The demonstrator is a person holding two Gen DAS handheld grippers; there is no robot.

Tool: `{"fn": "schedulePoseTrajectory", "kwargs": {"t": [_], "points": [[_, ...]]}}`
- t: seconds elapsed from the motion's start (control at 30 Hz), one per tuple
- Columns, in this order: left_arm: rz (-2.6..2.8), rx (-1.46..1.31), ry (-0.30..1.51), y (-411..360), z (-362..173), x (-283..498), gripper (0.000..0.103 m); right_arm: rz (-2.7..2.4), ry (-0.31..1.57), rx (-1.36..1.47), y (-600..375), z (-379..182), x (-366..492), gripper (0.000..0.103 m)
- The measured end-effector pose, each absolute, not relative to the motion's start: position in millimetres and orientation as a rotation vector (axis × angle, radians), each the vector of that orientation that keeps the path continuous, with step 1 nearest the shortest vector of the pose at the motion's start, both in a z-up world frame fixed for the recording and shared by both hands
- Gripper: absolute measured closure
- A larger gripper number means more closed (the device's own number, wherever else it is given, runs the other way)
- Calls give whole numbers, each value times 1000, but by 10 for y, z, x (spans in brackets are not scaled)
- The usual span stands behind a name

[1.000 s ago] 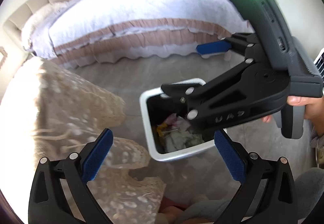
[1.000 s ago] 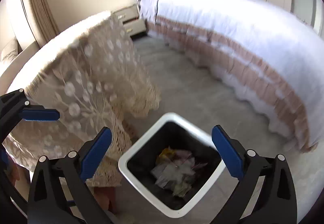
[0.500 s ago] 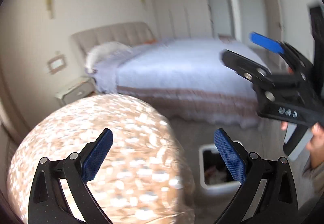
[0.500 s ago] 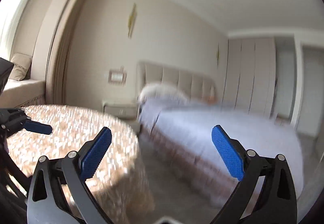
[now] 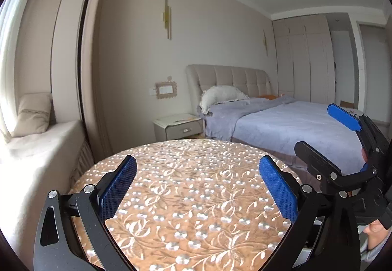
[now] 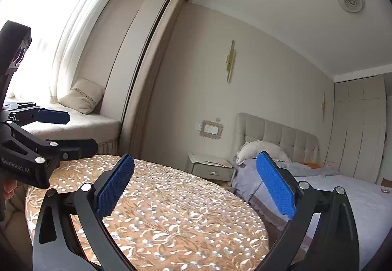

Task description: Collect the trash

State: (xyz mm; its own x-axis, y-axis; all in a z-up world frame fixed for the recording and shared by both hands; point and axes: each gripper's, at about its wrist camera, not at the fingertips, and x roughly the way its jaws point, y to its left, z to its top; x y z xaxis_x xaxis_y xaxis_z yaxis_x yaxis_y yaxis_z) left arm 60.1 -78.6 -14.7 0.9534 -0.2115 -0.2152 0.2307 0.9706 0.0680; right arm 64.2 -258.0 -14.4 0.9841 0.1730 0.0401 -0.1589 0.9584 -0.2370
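Both views look level across a round table (image 5: 196, 209) covered with a floral lace cloth, and no trash shows on it. My left gripper (image 5: 198, 173) hangs open over the table's near part with nothing between its blue pads. My right gripper (image 6: 196, 170) is open too and holds nothing. In the left wrist view the right gripper (image 5: 324, 133) stands at the right beside the table. The right wrist view shows the left gripper (image 6: 69, 131) at the left edge. Neither view shows the trash bin.
A bed (image 5: 294, 124) with a grey cover lies behind the table on the right. A nightstand (image 5: 178, 126) stands between the bed and the wall. A window seat (image 5: 36, 148) with a cushion (image 5: 31, 114) runs along the left. Wardrobes (image 5: 308, 60) fill the far wall.
Both grippers have lifted from over the white bin of trash on the floor and now face level across the table top. Both stayed open and empty throughout.
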Motion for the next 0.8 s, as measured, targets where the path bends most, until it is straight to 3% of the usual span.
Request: {"fn": "schedulePoseTrajectory", "kwargs": {"t": [0.5,0.8], "points": [[-94,23,238,-58,-31,333,5,278,0,-225,-1922,35,578,5],[-78,55,220,-106,-19,286,5,275,1,-244,-1905,91,507,5]]}}
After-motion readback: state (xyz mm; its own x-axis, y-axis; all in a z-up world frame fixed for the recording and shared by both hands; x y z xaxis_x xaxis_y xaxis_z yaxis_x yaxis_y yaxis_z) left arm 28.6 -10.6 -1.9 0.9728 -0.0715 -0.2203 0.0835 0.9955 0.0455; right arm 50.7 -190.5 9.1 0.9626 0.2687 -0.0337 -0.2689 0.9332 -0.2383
